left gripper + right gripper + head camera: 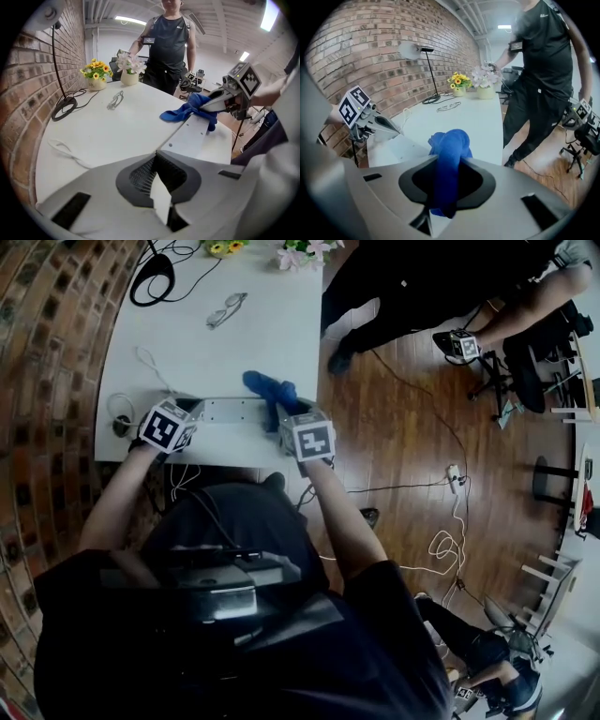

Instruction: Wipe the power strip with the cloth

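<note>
Power strip (194,133): on table (108,131), near end pinched in left gripper (160,190) closed jaws. Cloth (449,154): clamped in right gripper (447,197) jaws, resting on strip's far end. Wiping apparently barely begun.

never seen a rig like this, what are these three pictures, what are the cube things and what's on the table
No robot: a person holds two grippers, and the marked cubes are part of them. One picture looks down from the person's head; the other two come from cameras on the grippers. On the table lie a power strip, glasses and a lamp base. The right gripper clamps a blue cloth at one end of the strip; the left gripper, shut, is at the other.
</note>
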The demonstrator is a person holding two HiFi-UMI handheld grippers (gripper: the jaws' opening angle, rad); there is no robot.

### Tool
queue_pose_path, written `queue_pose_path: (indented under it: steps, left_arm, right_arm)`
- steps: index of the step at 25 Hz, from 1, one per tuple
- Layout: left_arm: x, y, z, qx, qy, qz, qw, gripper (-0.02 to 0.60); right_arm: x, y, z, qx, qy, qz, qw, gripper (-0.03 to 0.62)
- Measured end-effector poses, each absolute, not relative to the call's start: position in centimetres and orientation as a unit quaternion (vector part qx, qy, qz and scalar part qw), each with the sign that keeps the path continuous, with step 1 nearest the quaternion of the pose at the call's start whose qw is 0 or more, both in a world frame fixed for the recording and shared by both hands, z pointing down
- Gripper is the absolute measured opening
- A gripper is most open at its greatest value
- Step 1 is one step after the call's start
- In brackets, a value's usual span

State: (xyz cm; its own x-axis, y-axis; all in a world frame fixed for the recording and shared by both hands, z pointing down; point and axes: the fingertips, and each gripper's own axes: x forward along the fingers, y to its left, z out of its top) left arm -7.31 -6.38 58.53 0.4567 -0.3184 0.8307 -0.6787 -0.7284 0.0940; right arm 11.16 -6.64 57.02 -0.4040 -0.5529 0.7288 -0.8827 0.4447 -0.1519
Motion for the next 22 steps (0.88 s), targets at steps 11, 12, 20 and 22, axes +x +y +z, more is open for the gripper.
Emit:
queue_pose_path:
  steps: [11,12,20,22]
  left_arm:
    - [-7.76,-6.73,59.39,0.846,-0.271,0.408,0.210,0.009]
    - [-7.68,-6.67,59.39,0.848,-0.266,0.409,0.209,0.009]
    - [-7.46,-6.70,59.42,0.862,-0.244,0.396,0.201,0.009]
    - [-7.42,-6.67,59.43,0.865,-0.241,0.393,0.199,0.009]
  right_arm:
    - [11.08,-6.66,56.60,0.493,-0.773,0.274,0.291,0.091]
    - [11.09,-6.65,56.53,0.498,-0.771,0.275,0.288,0.091]
    - [11.58,-6.81,56.81,0.537,-0.744,0.271,0.291,0.089]
    - [11.52,-6.68,56.83,0.545,-0.738,0.271,0.293,0.089]
